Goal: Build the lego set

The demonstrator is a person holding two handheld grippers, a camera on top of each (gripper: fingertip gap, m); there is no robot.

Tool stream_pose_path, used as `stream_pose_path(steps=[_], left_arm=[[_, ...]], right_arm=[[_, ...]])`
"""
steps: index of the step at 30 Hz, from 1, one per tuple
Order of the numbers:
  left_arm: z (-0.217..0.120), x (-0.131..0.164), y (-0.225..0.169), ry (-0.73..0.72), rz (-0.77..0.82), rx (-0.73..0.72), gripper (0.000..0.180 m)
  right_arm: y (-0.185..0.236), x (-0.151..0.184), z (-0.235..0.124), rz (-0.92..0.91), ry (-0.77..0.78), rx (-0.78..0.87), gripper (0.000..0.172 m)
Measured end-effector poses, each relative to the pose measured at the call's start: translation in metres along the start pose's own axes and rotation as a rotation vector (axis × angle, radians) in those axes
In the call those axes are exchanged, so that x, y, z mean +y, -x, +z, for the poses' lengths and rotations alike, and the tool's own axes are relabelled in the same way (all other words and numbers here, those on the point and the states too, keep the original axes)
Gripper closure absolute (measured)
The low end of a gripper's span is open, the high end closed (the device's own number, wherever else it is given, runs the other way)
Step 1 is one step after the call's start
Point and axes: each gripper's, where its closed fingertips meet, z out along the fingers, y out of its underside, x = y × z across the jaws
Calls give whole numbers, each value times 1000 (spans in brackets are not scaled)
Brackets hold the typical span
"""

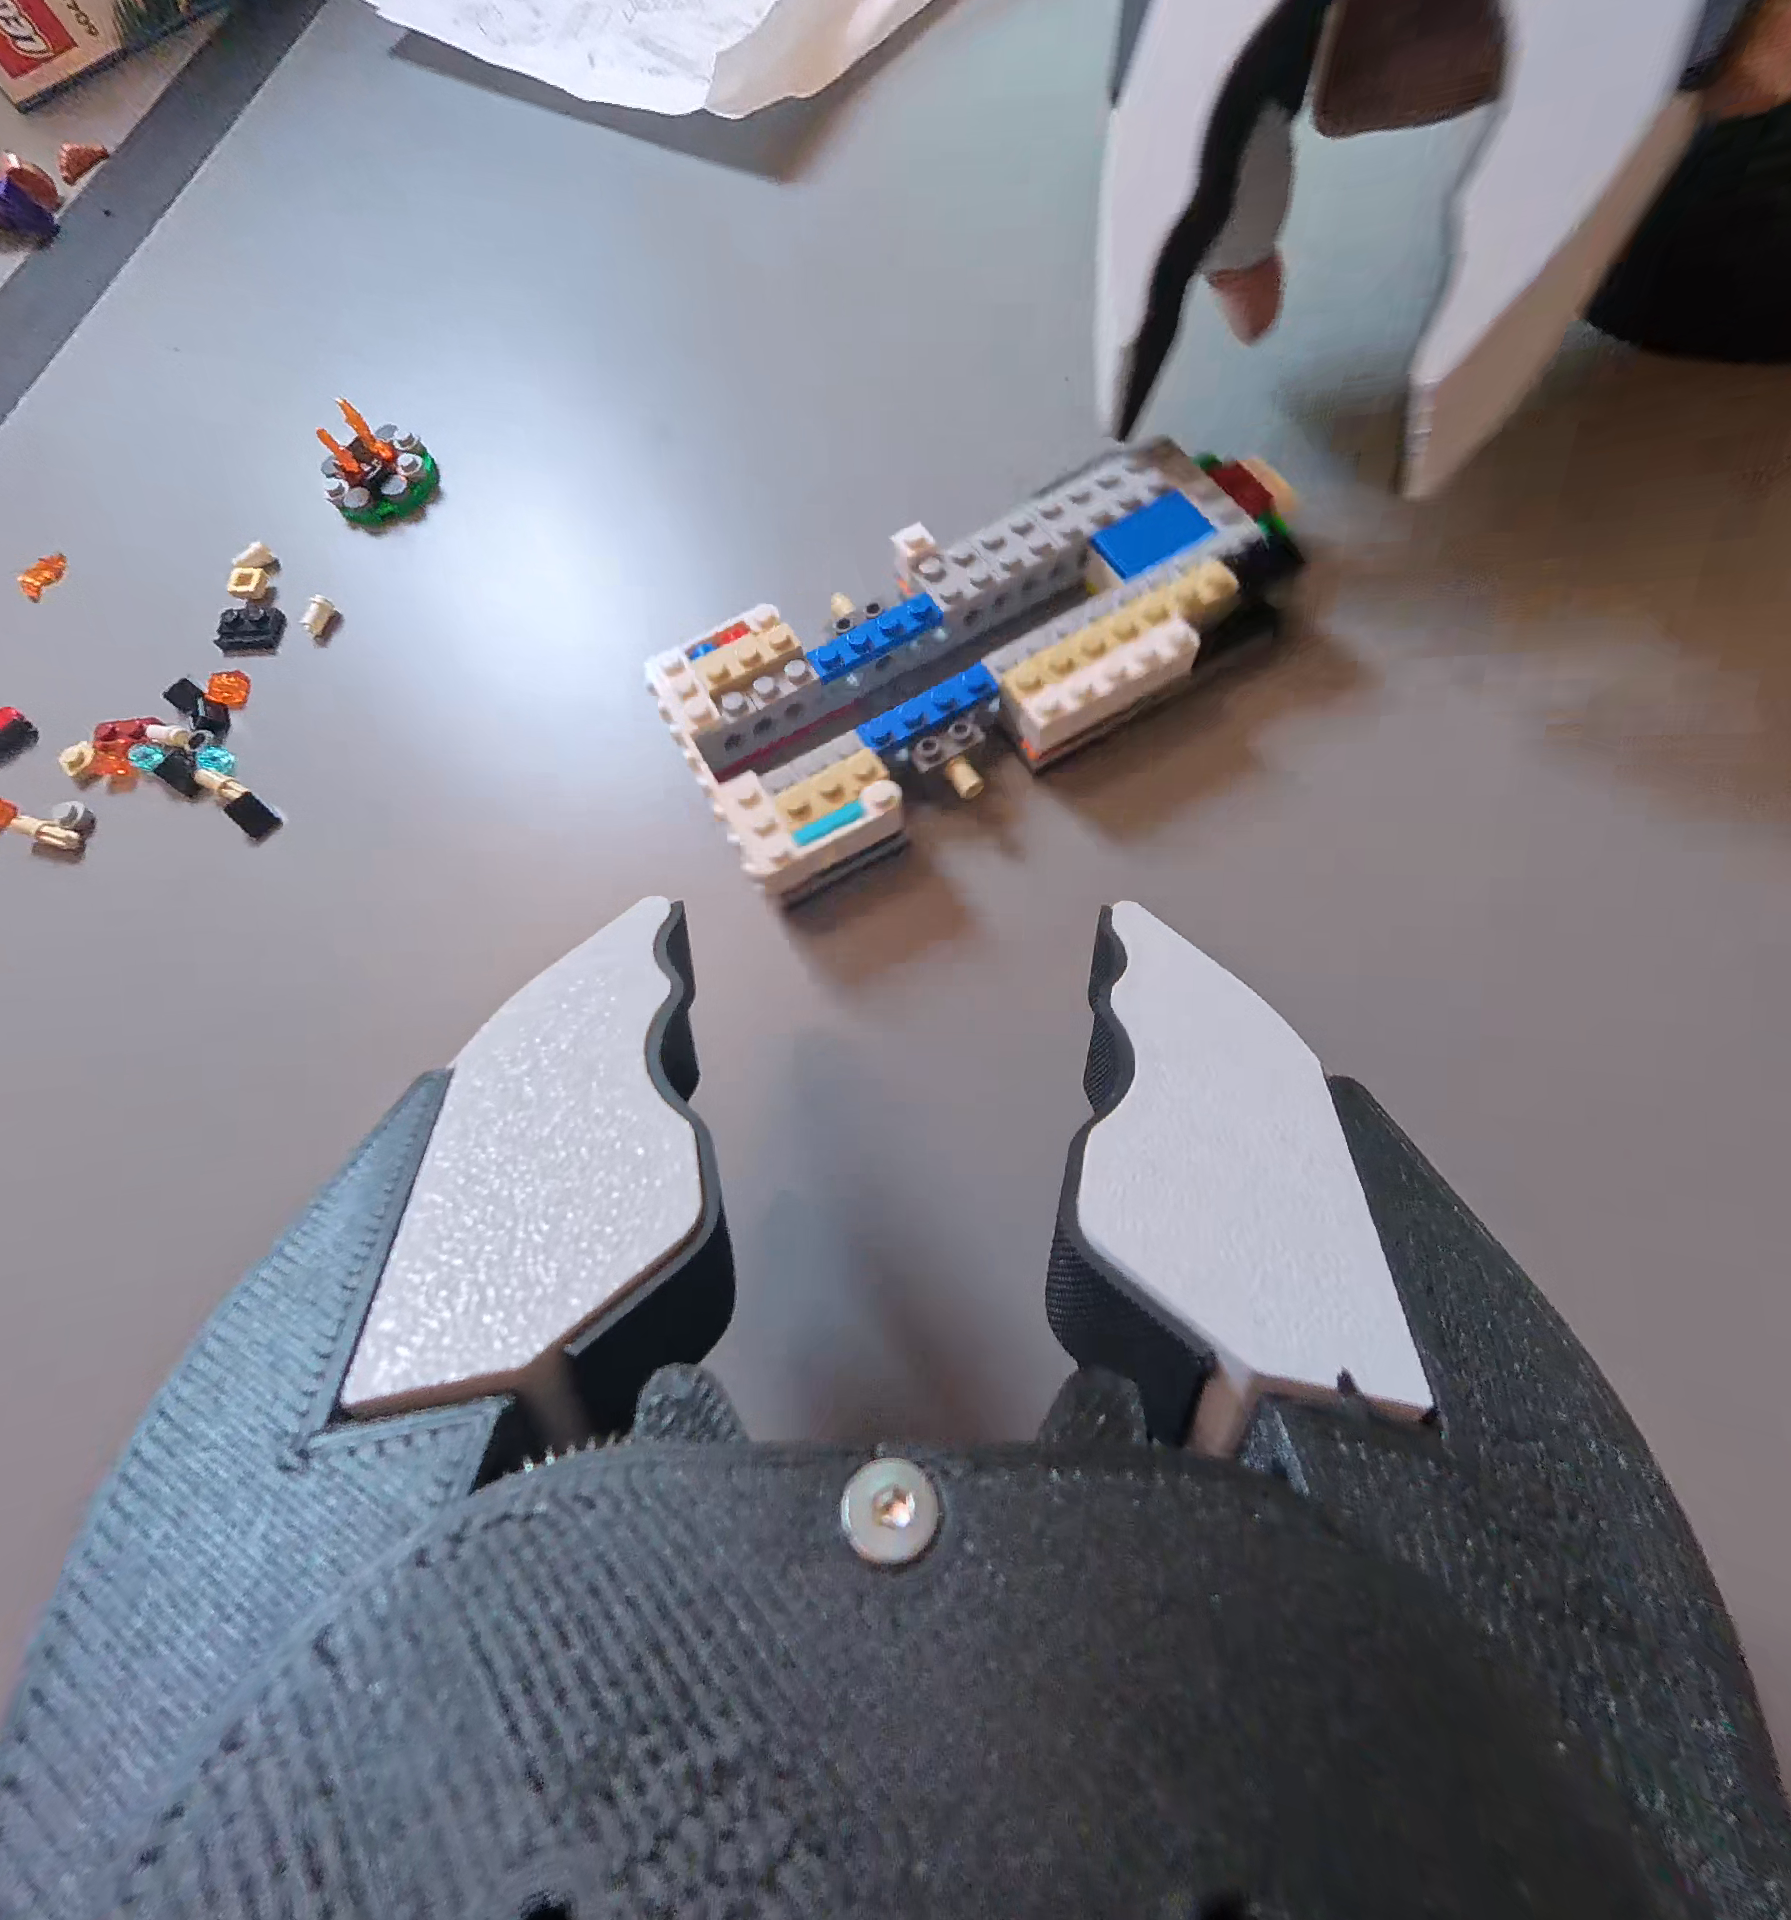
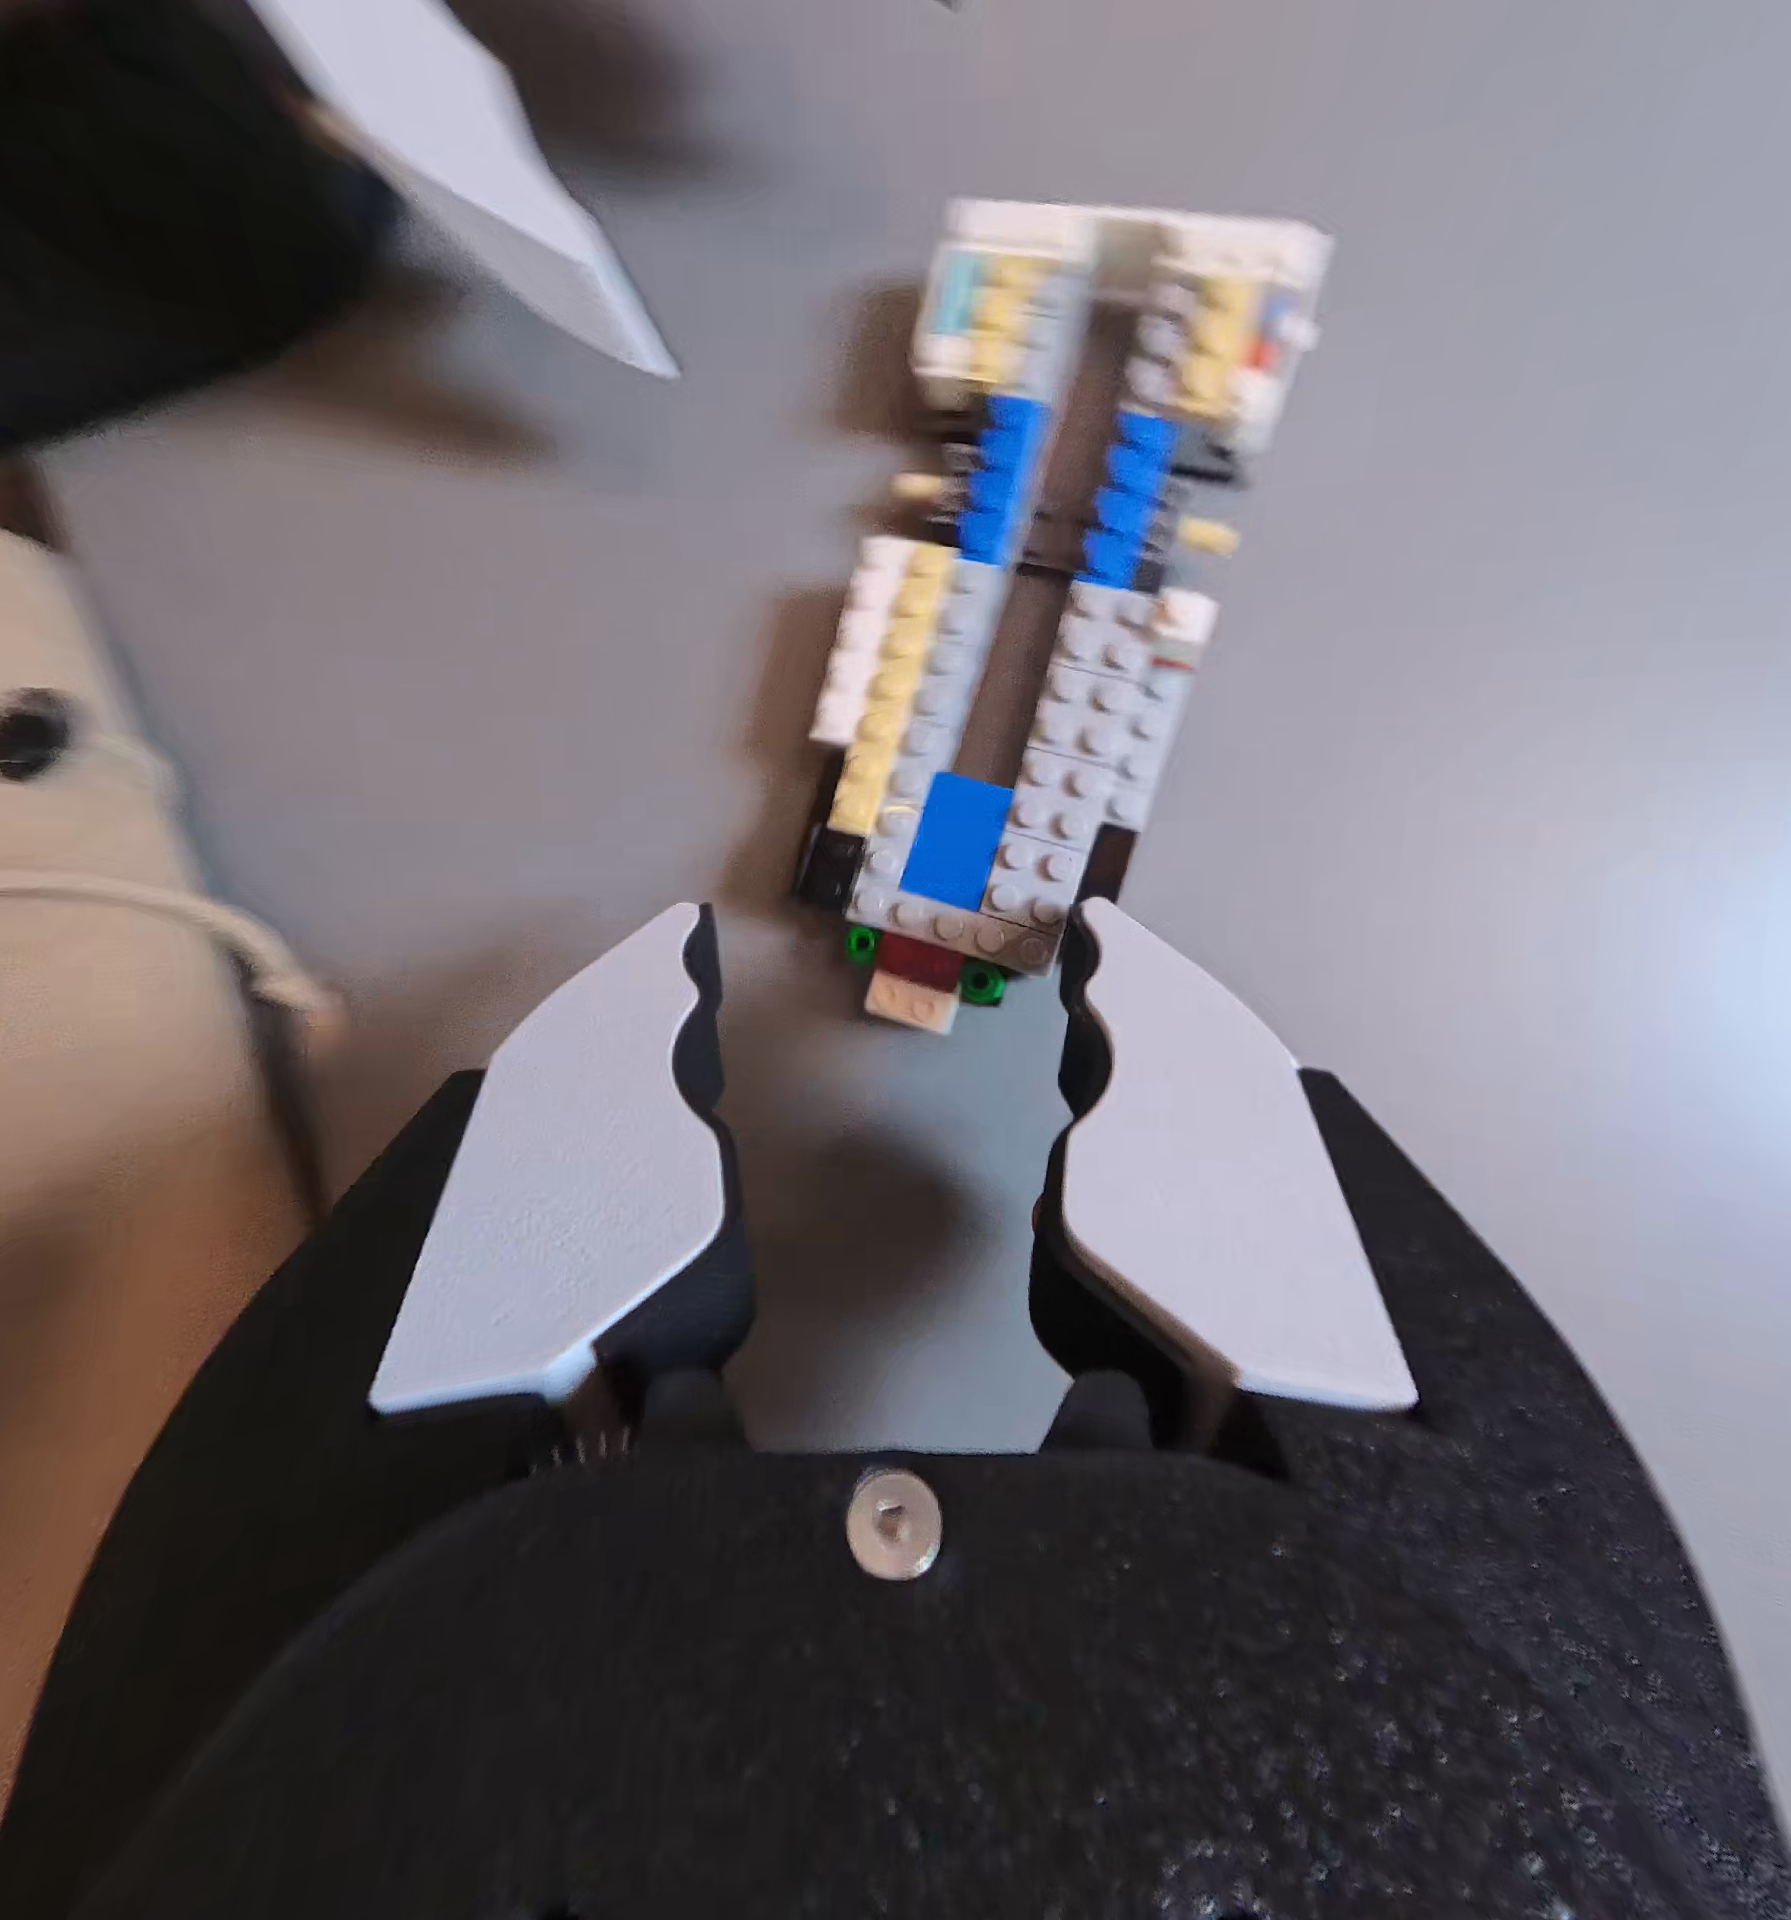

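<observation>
Both claws gape empty: left gripper (image 1: pixel 891 914) has the long brick model (image 1: pixel 974 665) at twelve o'clock, just apart; right gripper (image 2: pixel 886 925) straddles its far end, unpressed, over the grey table (image 1: pixel 558 312).

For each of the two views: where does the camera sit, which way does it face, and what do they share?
Left wrist view: on the left gripper, open, facing the brick model's white end; right gripper beyond.
Right wrist view: on the right gripper, open, above the model's blue-tile end; left gripper's finger upper left.
Shared: model, grey table, both grippers.
</observation>
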Motion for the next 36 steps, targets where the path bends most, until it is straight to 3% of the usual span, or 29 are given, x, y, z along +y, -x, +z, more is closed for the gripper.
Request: stream_pose_path(steps=[4, 8, 12, 17, 24, 32, 36], left_arm=[[1, 1, -3, 12, -2, 12, 109], [2, 9, -14, 67, -16, 79, 111], [5, 7, -31, 88, -37, 137, 109], [13, 0, -52, 128, -84, 133, 100], [27, 3, -61, 134, -109, 108, 99], [16, 12, -34, 137, -78, 30, 102], [-1, 5, -13, 84, -152, -30, 104]], right_arm=[[26, -7, -13, -89, -93, -91, 118], [3, -6, -9, -210, -89, 4, 122], [-19, -24, -1, -459, -104, 100, 133], [-22, -36, 17, -672, -53, 17, 140], [-22, -29, 36, -735, 49, -16, 147], [-20, -26, 32, -616, -43, 4, 148], [-15, -32, 21, -587, -123, -26, 147]])
